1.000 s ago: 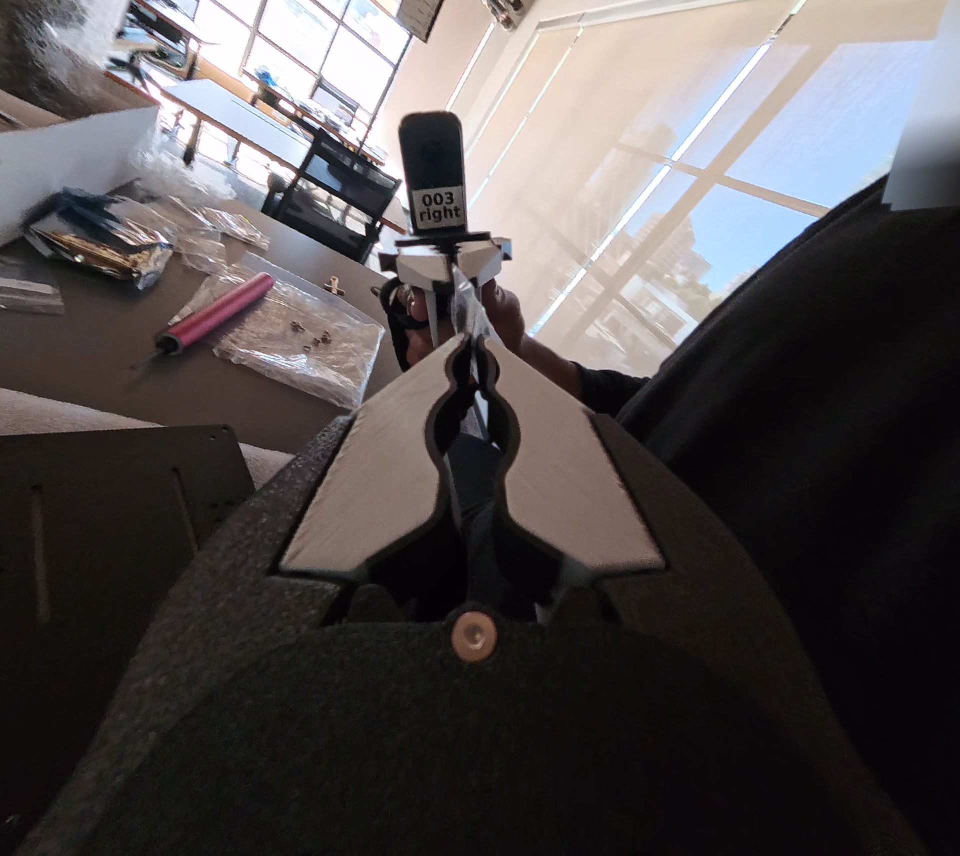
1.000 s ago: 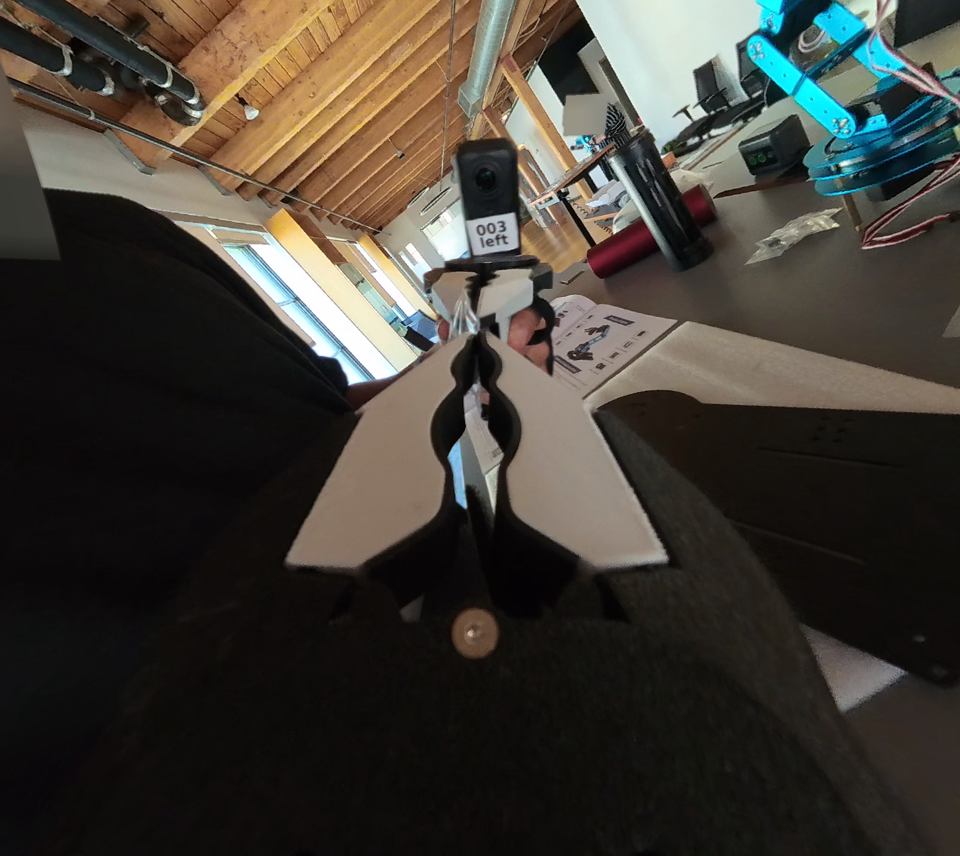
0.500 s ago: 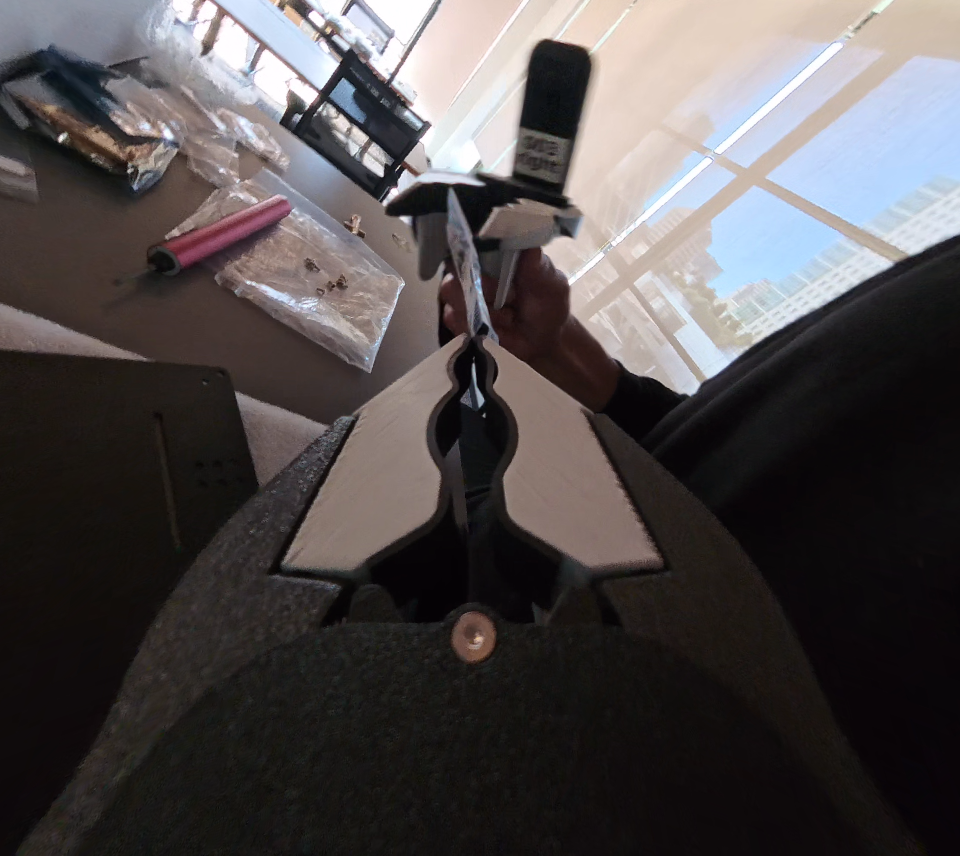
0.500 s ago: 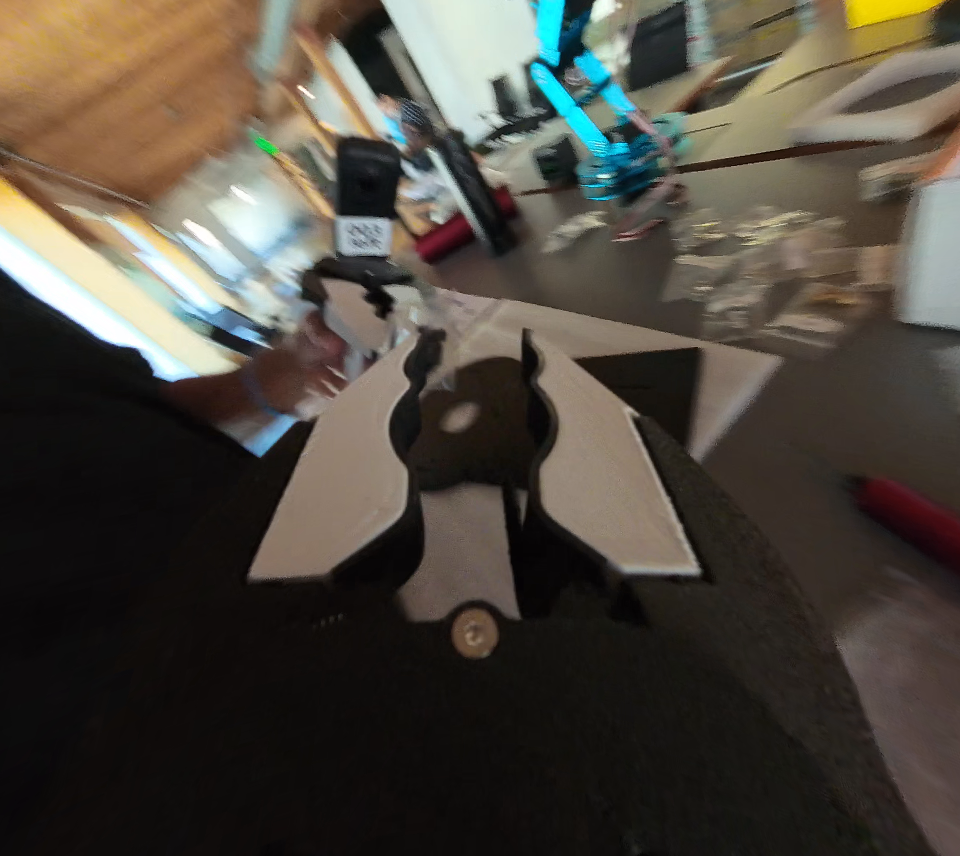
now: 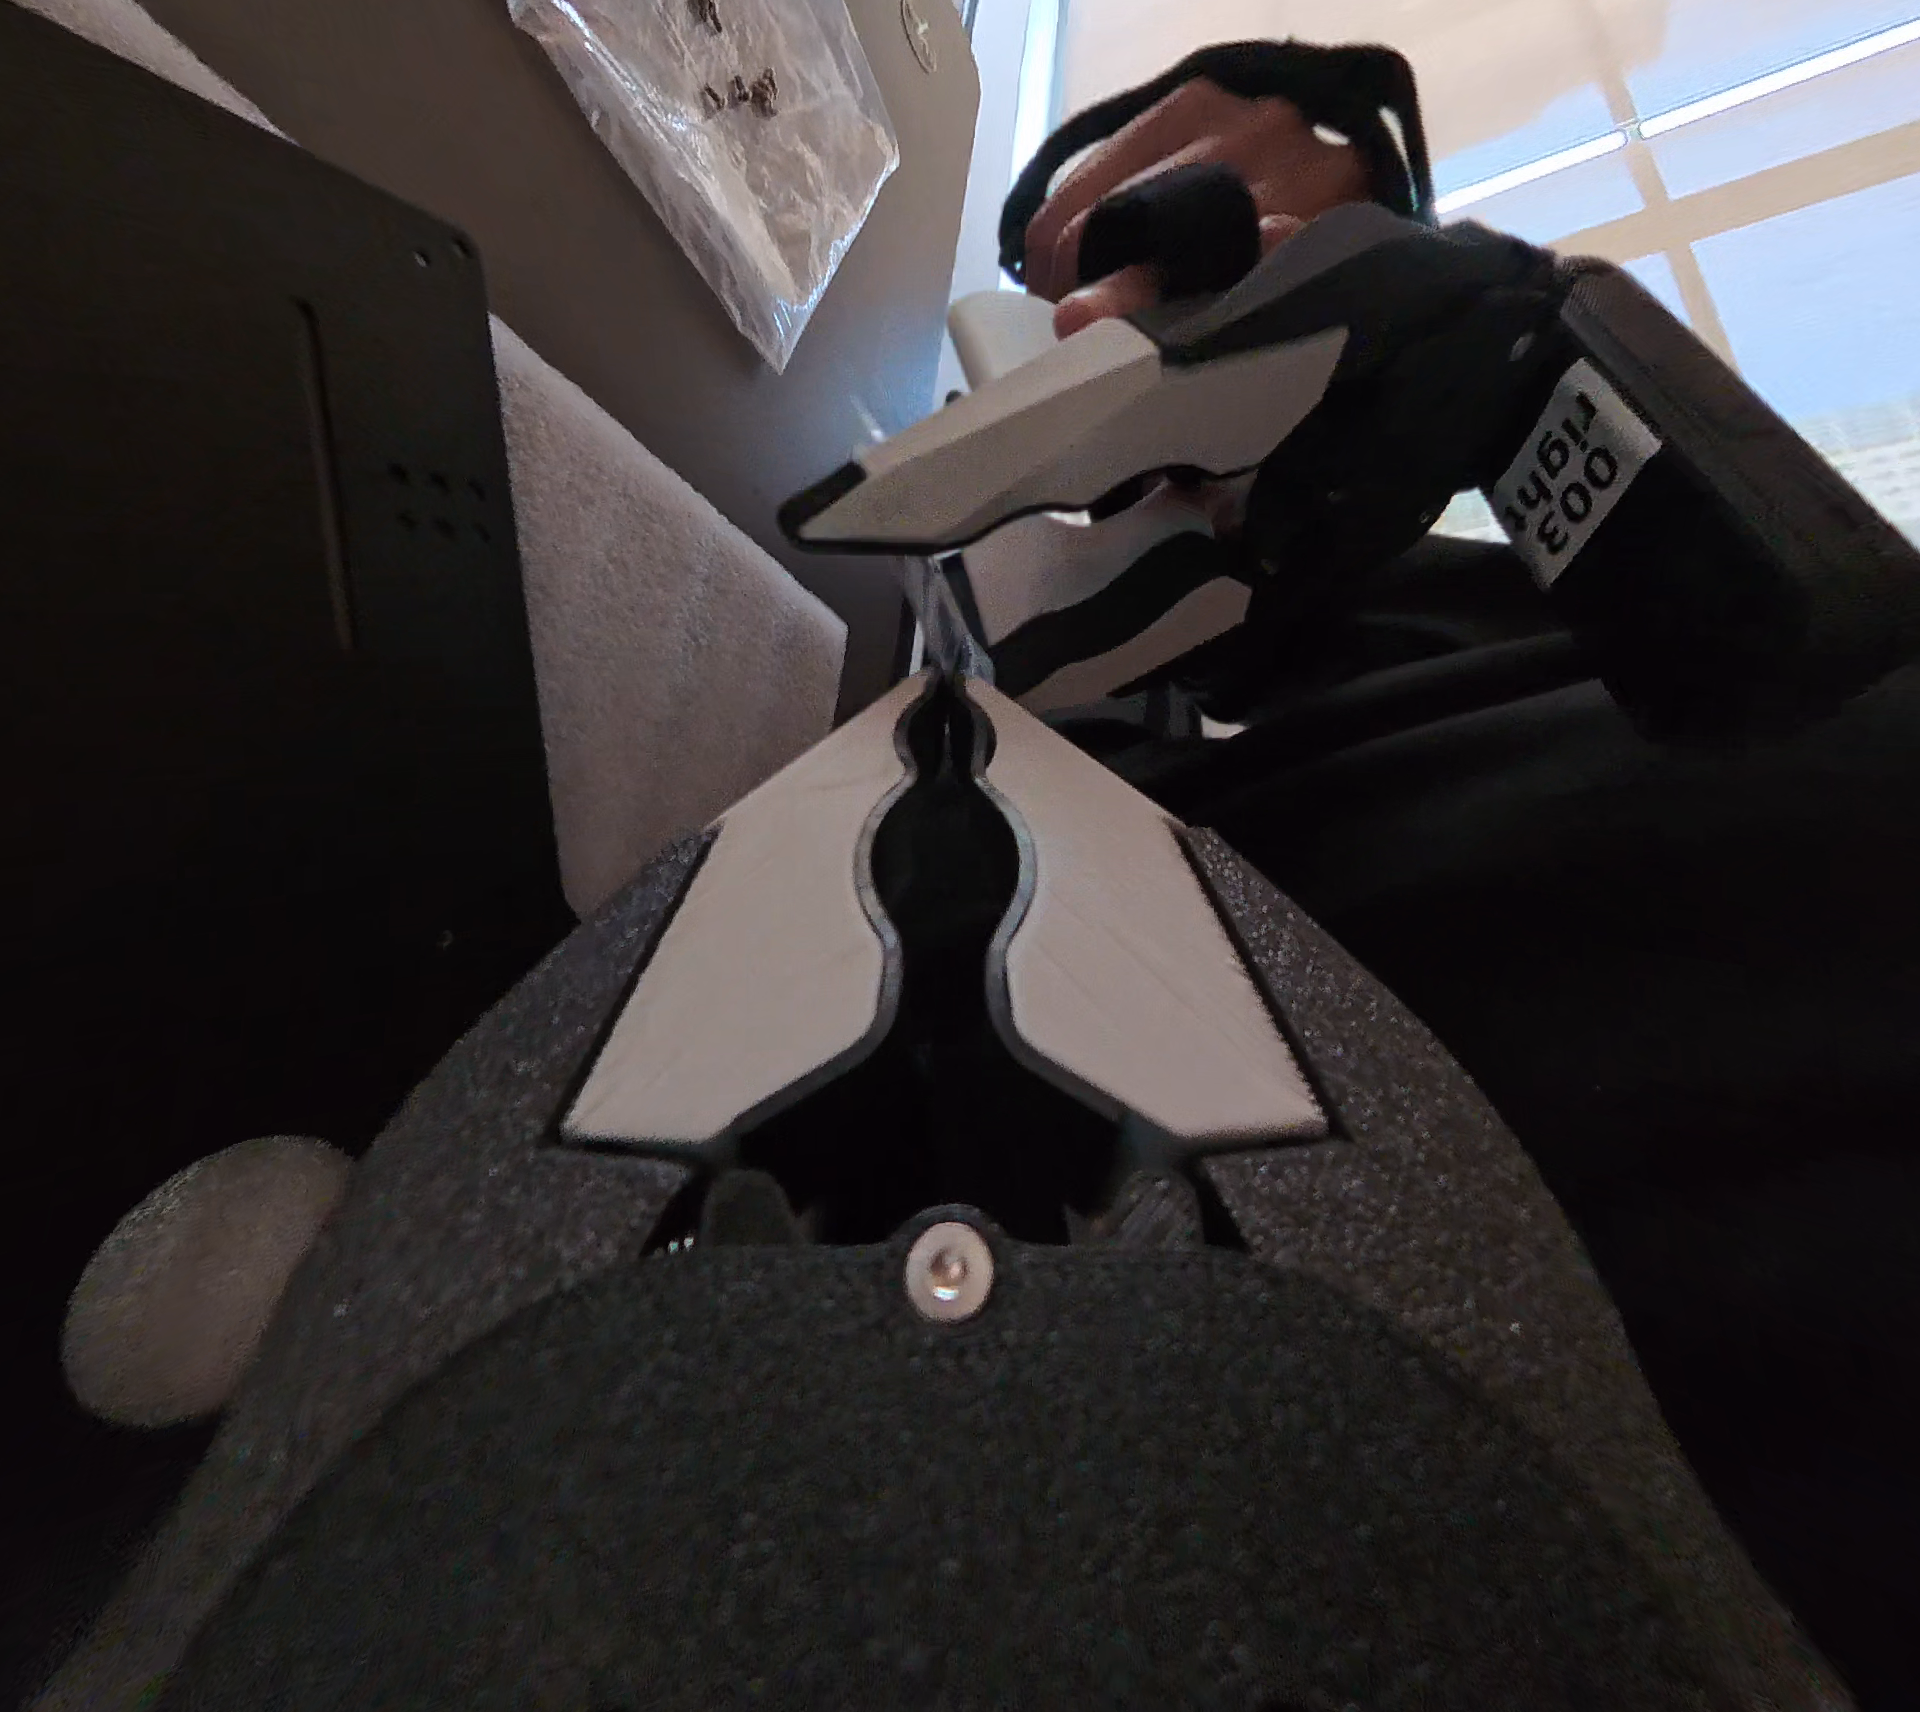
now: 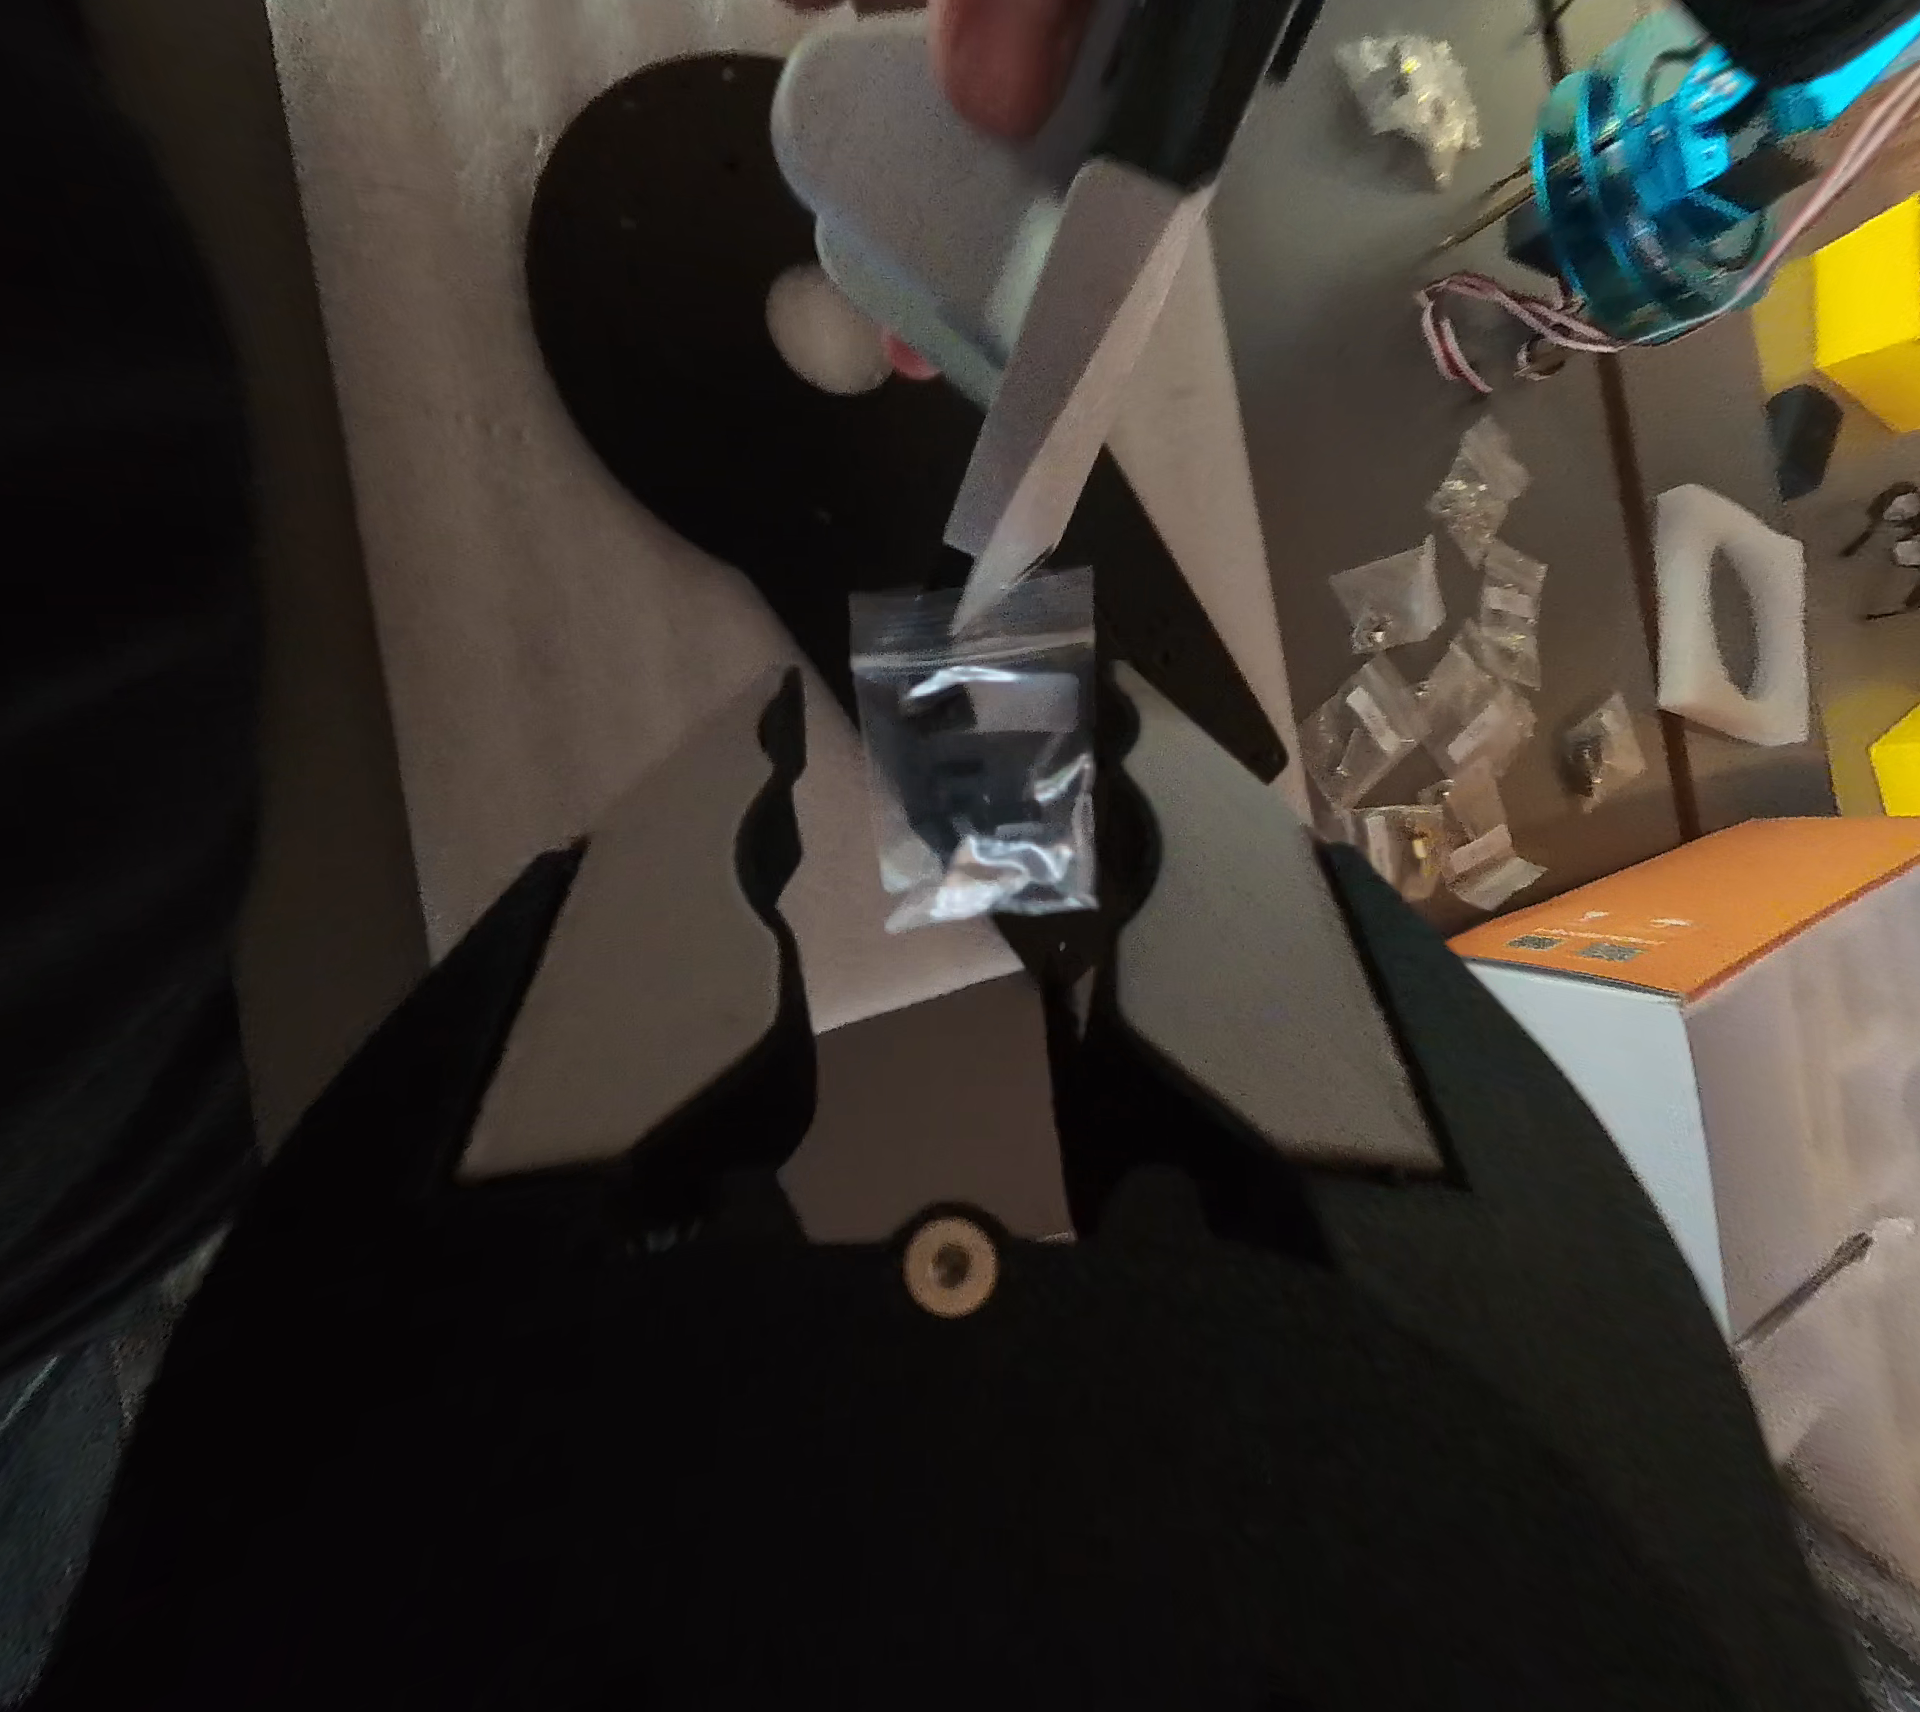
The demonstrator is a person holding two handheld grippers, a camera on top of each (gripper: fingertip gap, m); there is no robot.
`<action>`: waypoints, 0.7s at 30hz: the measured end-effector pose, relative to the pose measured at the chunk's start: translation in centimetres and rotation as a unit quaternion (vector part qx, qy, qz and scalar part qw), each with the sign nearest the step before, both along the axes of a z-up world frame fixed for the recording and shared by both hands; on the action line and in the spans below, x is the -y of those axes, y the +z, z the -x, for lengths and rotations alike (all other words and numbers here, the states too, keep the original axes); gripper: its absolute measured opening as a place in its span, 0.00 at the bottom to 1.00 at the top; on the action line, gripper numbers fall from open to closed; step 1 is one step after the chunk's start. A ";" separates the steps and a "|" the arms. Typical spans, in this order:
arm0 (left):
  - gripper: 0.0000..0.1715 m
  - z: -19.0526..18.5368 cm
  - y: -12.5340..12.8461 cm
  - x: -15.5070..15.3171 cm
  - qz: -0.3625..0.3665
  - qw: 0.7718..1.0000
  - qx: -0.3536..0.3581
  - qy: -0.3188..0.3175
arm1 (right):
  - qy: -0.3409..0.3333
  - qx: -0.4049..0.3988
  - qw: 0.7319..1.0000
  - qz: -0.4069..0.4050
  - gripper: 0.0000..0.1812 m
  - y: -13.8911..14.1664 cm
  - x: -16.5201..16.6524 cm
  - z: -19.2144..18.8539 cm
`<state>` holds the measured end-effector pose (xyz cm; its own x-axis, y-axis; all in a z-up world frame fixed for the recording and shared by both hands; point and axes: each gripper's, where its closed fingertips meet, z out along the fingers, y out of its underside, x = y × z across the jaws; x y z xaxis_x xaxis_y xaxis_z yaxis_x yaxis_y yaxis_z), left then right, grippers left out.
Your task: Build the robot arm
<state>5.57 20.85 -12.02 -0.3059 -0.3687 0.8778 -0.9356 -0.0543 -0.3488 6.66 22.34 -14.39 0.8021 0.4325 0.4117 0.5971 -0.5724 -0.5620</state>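
Note:
My left gripper (image 5: 948, 688) is shut on the top edge of a small clear zip bag (image 6: 977, 769) with dark small parts inside. In the right wrist view the left gripper (image 6: 977, 597) comes down from above, held by a hand, and the bag hangs from its tip. My right gripper (image 6: 951, 717) is open, and the bag hangs between its two fingers; I cannot tell whether it touches the right finger. In the left wrist view the bag (image 5: 938, 628) shows edge-on, with the open right gripper (image 5: 914, 582) around it.
A black plate (image 6: 644, 312) lies on white foam (image 6: 468, 312) on the grey table. Right of it are several small clear bags (image 6: 1455, 727), a white foam block (image 6: 1725, 623), an orange-topped box (image 6: 1714, 987), a blue robot arm (image 6: 1662, 187) and yellow bins (image 6: 1860, 312). A clear bag of screws (image 5: 707, 52) lies farther off. The grippers are tip to tip, or close to it.
My right gripper has opened and let go of the small bag, then swung down over the table. My left gripper stays shut on the bag and has tilted downward.

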 end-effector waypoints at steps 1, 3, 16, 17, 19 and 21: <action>0.00 0.2 -0.1 -0.1 -0.007 1.000 0.001 -0.003 | 0.001 -0.001 1.000 0.000 0.28 -0.1 -0.2 0.0; 0.00 0.5 -0.2 -0.2 -0.018 1.000 0.006 -0.007 | 0.011 -0.020 1.000 -0.013 0.23 0.3 -0.6 0.5; 0.08 -0.5 -0.8 -1.6 -0.052 0.994 0.043 0.084 | -0.001 0.024 0.999 -0.024 0.16 0.5 -1.8 0.2; 0.09 -0.7 -0.8 -1.8 -0.045 0.994 0.038 0.096 | -0.004 0.027 0.999 -0.021 0.17 0.4 -1.8 0.1; 0.09 -1.0 -0.9 -2.1 -0.033 0.992 0.028 0.119 | -0.010 0.033 0.999 -0.022 0.17 0.3 -1.8 -0.1; 0.10 -0.9 -1.1 -2.1 -0.031 0.991 0.026 0.124 | -0.013 0.030 0.999 -0.032 0.17 0.4 -1.9 0.0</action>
